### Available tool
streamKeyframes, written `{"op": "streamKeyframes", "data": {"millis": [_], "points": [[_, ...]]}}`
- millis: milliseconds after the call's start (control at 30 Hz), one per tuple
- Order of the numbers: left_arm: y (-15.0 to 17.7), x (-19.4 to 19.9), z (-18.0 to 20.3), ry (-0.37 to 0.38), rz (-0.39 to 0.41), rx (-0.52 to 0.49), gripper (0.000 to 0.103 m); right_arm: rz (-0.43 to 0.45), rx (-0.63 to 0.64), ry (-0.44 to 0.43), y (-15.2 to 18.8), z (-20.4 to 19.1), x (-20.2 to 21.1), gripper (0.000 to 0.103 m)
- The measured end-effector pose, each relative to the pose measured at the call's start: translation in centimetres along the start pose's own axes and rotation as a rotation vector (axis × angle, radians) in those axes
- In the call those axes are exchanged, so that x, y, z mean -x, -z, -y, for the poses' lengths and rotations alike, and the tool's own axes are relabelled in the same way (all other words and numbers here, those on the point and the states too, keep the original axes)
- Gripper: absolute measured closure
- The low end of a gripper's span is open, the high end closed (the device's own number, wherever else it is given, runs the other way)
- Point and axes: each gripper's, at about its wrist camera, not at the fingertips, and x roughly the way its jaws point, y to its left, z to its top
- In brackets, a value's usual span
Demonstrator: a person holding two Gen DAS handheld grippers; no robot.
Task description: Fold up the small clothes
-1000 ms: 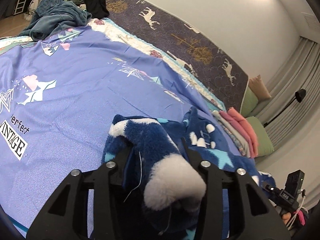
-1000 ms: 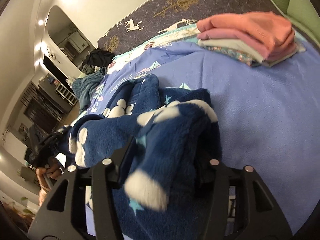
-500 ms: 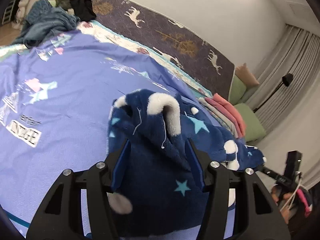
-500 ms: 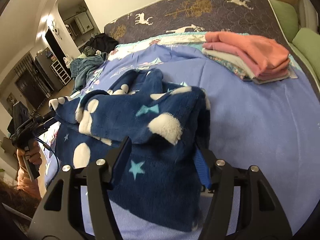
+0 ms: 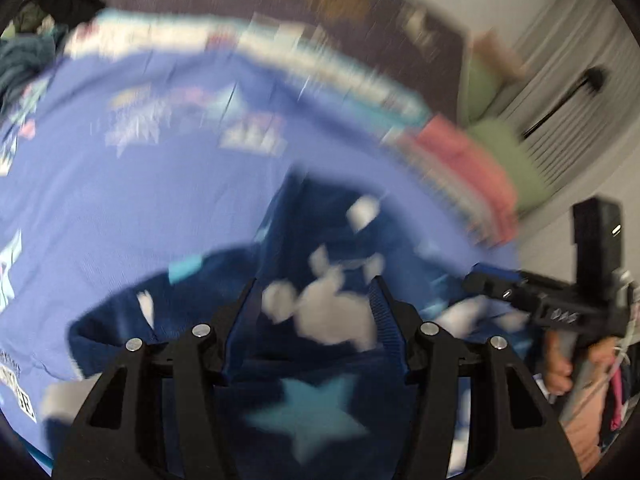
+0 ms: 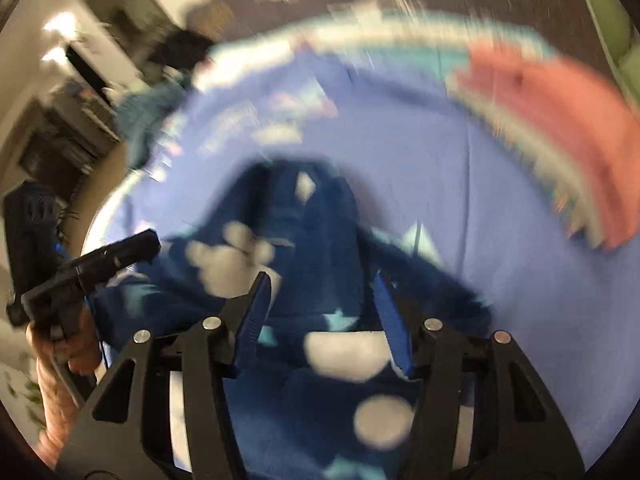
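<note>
A dark blue fleece garment [image 5: 320, 264] with white paw prints and teal stars lies on the blue bedspread [image 5: 120, 200]. My left gripper [image 5: 316, 292] is over its near edge, jaws spread wide, fleece between and under them. My right gripper [image 6: 320, 292] is likewise spread wide over the same garment [image 6: 316, 220]. The right gripper also shows at the right of the left wrist view [image 5: 504, 288], and the left gripper at the left of the right wrist view [image 6: 116, 256]. Both views are motion-blurred.
A stack of folded clothes with a coral piece on top [image 6: 560, 120] lies at the far right of the bed. Green cushions [image 5: 508, 148] lie beyond it. A heap of teal and black clothes [image 5: 24, 52] sits at the far left. A dark deer-print headboard [image 5: 320, 4] runs behind.
Both grippers swung down toward the bed with the fleece; it now lies spread on the bedspread. The jaws stand wider, and the views have become blurred by fast motion.
</note>
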Motion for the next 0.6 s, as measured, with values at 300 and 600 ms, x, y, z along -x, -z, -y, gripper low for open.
{"op": "streamKeyframes", "data": {"millis": [300,600], "points": [[0.2,-2.5,-2.0,0.003,-0.086,0.010,0.095,-0.088,-0.048,-0.080,0.7,0.9,-4.1,0.096],[0.7,-4.3,-3.0,-0.206,-0.077,-0.019,0.090,-0.084,-0.044,0.098,1.6,1.6,-6.0,0.095]]}}
